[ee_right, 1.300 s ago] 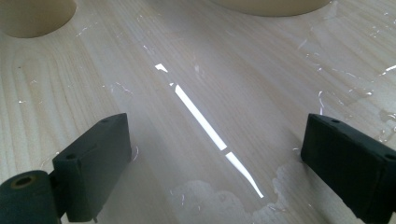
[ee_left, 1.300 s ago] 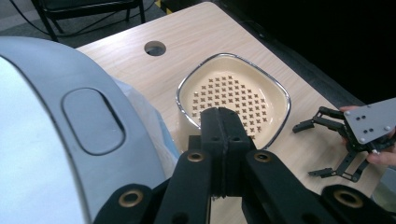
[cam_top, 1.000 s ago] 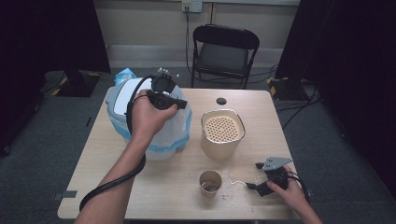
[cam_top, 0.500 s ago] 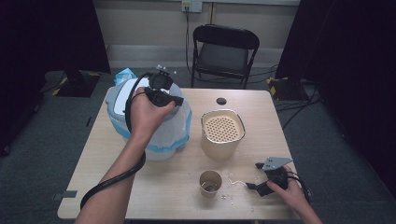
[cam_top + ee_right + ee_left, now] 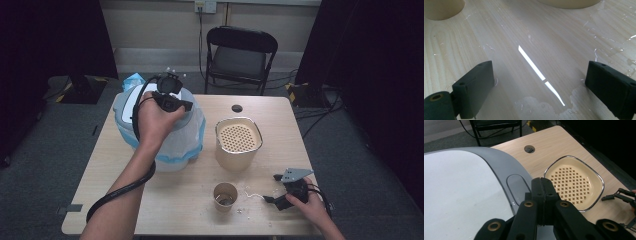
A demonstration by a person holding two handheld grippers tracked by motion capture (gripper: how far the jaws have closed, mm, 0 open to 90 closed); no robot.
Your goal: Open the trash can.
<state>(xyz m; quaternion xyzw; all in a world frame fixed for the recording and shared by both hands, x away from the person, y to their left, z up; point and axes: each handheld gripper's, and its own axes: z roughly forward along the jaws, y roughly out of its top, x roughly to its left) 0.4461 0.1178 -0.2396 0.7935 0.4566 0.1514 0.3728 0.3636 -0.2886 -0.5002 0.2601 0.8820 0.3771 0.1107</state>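
1. While both hands rest in place, the wooden table [image 5: 200, 200] carries everything, with a black folding chair [image 5: 240, 55] standing beyond its far edge.
2. The large grey-and-white lidded bin [image 5: 131, 107], lined with a clear bag edged in blue, stands on the table's left half.
3. The cream perforated container [image 5: 238, 141] sits just right of the bin, near the table's middle.
4. The left tongs [image 5: 172, 102] hover over the bin's lid near its grey push panel [image 5: 517, 187], their jaws pressed together on nothing.
5. The right tongs [image 5: 274, 188] lie low at the table's near right corner, jaws spread wide over wet, streaked wood (nothing between them).
6. The small paper cup [image 5: 225, 196] stands near the front edge, left of the right tongs.
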